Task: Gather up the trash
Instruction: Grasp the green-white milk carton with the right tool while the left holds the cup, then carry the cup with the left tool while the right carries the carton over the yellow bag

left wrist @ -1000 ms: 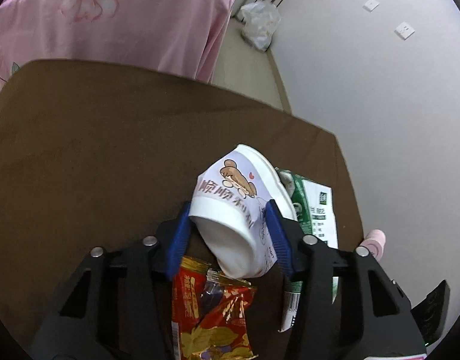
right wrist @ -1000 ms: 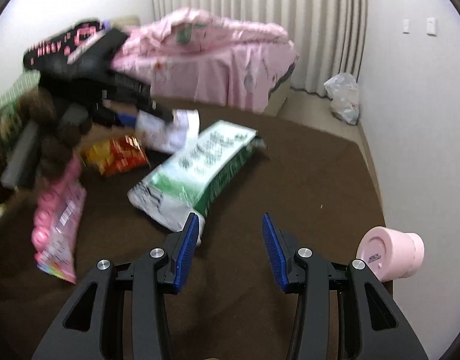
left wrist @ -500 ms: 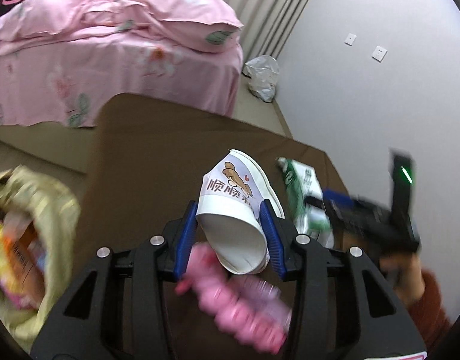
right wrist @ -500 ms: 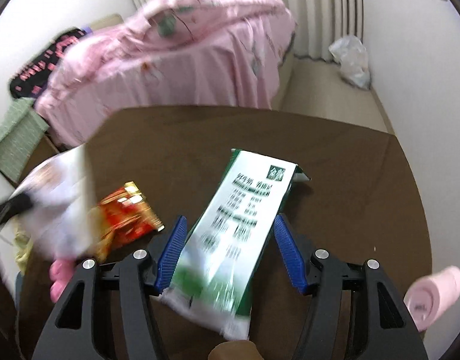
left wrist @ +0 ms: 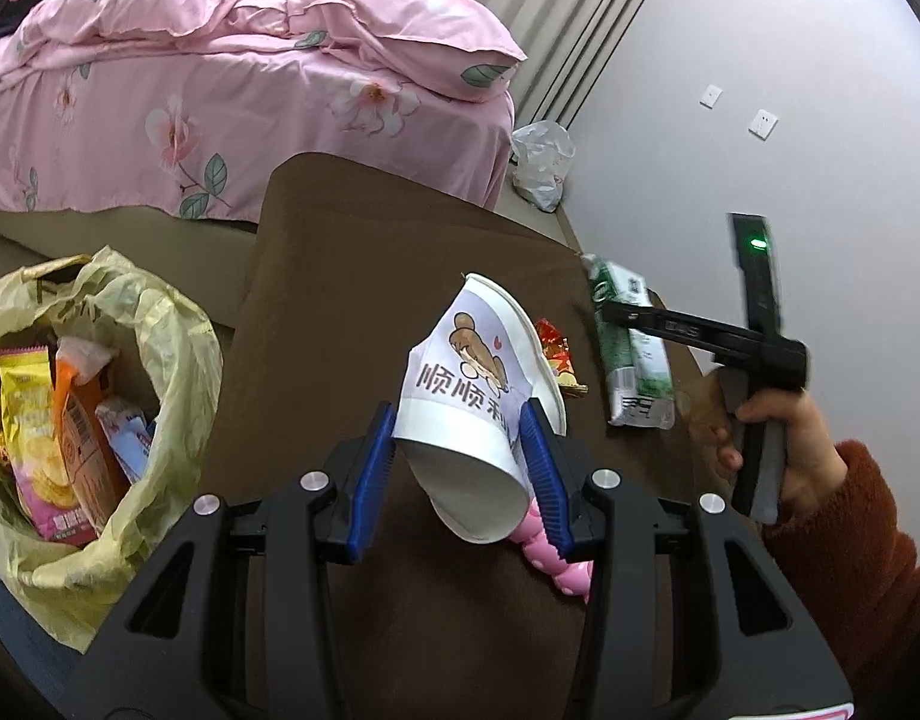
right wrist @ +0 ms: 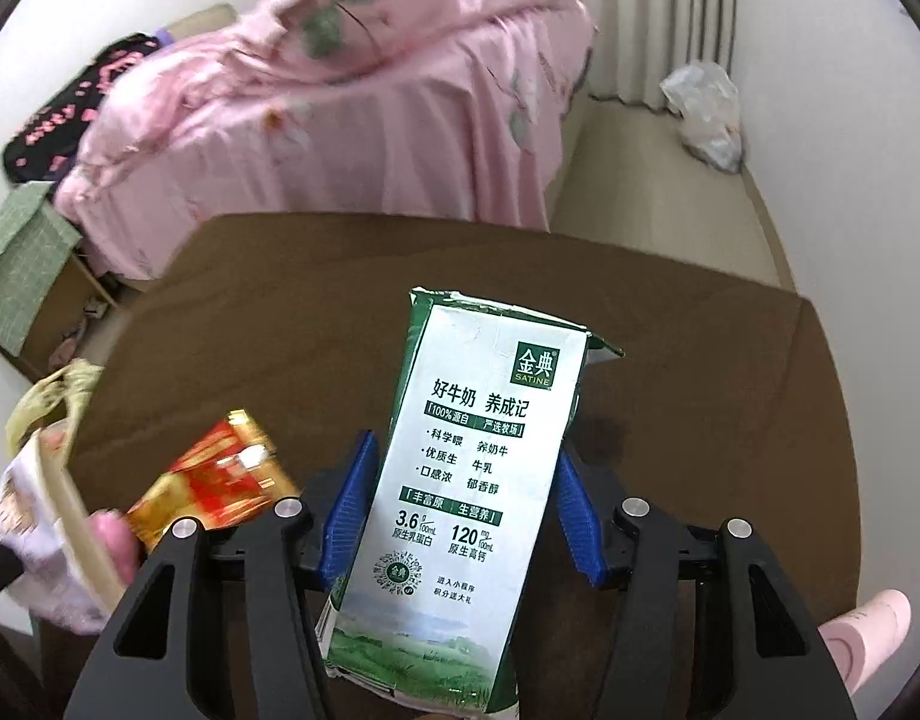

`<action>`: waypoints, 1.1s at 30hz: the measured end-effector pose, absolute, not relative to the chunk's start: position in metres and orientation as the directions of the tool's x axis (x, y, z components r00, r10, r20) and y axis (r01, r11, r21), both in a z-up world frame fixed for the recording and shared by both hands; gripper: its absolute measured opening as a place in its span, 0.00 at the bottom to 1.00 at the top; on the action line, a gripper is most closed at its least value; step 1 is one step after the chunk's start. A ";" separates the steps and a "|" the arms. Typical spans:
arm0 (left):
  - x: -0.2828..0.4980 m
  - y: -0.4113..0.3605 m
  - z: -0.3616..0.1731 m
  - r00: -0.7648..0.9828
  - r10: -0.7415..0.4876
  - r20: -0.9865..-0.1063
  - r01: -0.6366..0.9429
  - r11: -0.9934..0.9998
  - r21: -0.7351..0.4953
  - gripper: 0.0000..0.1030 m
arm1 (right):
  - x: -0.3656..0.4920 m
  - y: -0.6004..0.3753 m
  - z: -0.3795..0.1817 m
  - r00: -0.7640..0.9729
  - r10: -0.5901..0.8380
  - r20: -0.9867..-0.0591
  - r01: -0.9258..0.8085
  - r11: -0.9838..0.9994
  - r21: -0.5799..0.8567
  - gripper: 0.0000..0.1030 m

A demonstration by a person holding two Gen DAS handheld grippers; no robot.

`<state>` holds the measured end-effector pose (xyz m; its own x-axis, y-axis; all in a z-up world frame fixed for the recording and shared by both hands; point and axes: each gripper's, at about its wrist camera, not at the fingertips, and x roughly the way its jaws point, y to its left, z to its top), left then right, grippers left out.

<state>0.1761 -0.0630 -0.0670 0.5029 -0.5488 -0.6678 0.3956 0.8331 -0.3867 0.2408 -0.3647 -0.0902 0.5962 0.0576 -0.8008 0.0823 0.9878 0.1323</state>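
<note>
My left gripper (left wrist: 460,462) is shut on a white paper cup (left wrist: 478,372) with a cartoon bear print, held tilted above the brown table (left wrist: 370,252). A pink wrapper (left wrist: 556,558) lies under it. A yellow plastic bag (left wrist: 160,324) holding several snack wrappers gapes at the table's left side. My right gripper (right wrist: 463,516) straddles a green-and-white milk carton (right wrist: 478,480) lying flat on the table. Its jaws are closing, and its blue pads stand beside the carton's long edges without squeezing it. A red-and-gold wrapper (right wrist: 220,480) lies to the carton's left.
A pink bed (left wrist: 220,90) stands beyond the table. A white plastic bag (left wrist: 541,162) sits on the floor by the wall. A pink cylinder (right wrist: 862,636) rests at the table's right edge. A person's hand (left wrist: 778,438) in a rust sleeve grips the right tool.
The left gripper carried the cup leftward, and the yellow bag came into view. The right gripper moved forward over the milk carton and widened, so the carton now lies between its fingers.
</note>
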 end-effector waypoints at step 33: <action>0.100 -0.016 -0.008 0.649 -0.496 -0.577 0.372 0.869 -0.327 0.35 | 0.059 -0.297 0.020 0.855 0.199 -0.479 -0.205 0.978 0.040 0.49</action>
